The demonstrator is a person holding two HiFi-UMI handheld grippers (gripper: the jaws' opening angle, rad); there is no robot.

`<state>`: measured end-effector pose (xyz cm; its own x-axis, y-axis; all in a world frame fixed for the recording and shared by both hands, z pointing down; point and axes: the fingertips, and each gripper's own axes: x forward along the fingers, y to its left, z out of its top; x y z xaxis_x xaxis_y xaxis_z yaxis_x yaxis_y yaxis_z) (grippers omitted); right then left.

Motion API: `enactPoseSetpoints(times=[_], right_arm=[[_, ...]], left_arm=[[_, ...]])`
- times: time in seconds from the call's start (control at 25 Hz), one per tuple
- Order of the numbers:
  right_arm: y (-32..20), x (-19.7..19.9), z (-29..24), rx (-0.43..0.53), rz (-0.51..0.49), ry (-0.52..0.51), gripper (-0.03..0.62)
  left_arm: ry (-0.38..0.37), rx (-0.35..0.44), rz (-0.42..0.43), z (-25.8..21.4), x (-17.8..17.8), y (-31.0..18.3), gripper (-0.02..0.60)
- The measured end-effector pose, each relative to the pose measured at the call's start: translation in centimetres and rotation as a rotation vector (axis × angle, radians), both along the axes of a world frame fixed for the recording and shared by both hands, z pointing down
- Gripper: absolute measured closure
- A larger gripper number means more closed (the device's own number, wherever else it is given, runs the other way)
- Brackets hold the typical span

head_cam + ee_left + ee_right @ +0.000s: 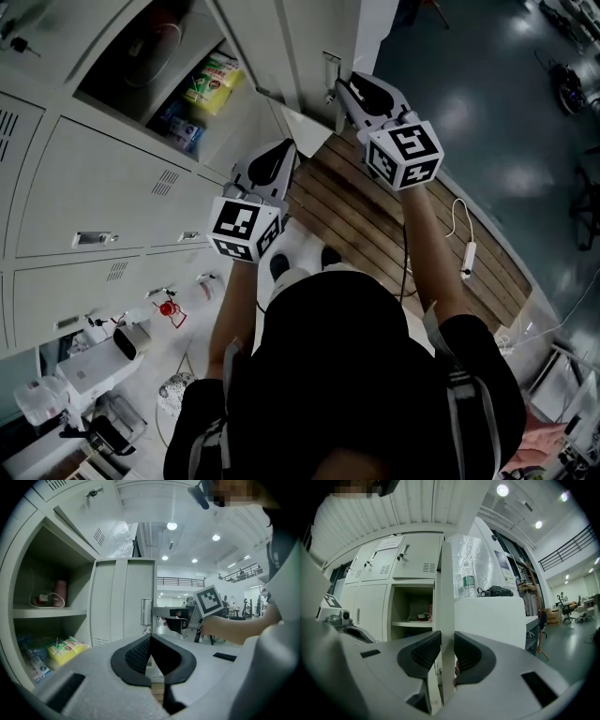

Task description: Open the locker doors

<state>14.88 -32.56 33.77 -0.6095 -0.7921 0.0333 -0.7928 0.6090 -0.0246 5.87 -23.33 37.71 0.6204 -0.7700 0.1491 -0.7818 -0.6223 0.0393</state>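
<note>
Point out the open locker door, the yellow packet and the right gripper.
open locker door (124, 602): left gripper view, its flat face.
yellow packet (69, 648): left gripper view, middle of its top.
right gripper (446, 644): right gripper view, midway between its fingertips.

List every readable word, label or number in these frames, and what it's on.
Nothing can be read.
Yellow packet: has print, too blurred to read.
Bottle: has a label, too small to read.
Marker cube: black-and-white pattern only, no words.
</note>
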Motion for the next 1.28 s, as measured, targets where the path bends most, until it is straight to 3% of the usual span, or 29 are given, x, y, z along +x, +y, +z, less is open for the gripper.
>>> enactPoseSetpoints(times=[1.28], right_arm=[[-5.2,2.6,0.1,0.006,0.060,0.033,0.505]], left_arm=[[-0.024,-0.011,-0.018,-0.6,1.0,-1.6,0.566]])
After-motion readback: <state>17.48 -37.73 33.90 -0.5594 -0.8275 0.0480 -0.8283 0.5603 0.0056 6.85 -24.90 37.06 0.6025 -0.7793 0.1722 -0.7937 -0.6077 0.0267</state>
